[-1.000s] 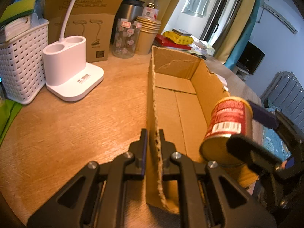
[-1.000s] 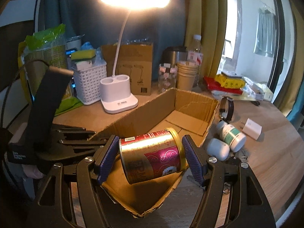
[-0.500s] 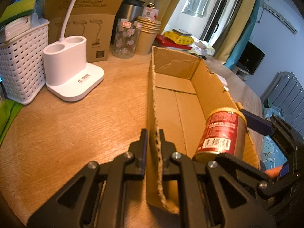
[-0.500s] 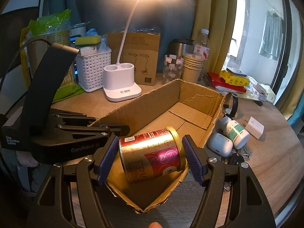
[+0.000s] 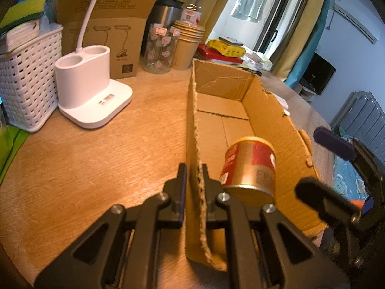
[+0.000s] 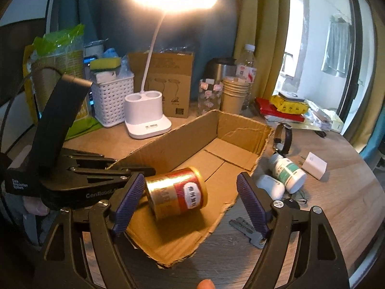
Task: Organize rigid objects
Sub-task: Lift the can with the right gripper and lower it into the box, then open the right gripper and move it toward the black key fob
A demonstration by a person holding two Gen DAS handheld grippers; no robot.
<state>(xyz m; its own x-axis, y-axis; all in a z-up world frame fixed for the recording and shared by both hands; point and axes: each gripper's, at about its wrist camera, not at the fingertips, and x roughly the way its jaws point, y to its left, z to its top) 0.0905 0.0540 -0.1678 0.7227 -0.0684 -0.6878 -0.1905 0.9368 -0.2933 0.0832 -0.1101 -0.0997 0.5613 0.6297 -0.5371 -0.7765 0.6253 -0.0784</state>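
Note:
A gold and red can (image 6: pixel 175 193) lies on its side on the floor of the open cardboard box (image 6: pixel 182 134), near its front end. My right gripper (image 6: pixel 191 202) straddles the can with its jaws opening; the right pad stands well off the can. In the left wrist view the can (image 5: pixel 249 168) rests in the box (image 5: pixel 272 110), and the right gripper (image 5: pixel 310 161) hangs over the box's right wall. My left gripper (image 5: pixel 193 171) is shut on the box's left wall, also seen as the left gripper (image 6: pixel 134 171).
On the table right of the box lie two white pill bottles (image 6: pixel 286 173), keys (image 6: pixel 247 231), a white charger (image 6: pixel 314 165) and a watch (image 6: pixel 282 137). Behind and left stand a lamp base (image 5: pixel 91 96), a white basket (image 5: pixel 26 82), paper cups (image 5: pixel 187 45) and a glass jar (image 5: pixel 158 48).
The right jaws have spread and let go of the can, which has dropped from the grip and now lies on the box floor. The left gripper still clamps the box wall.

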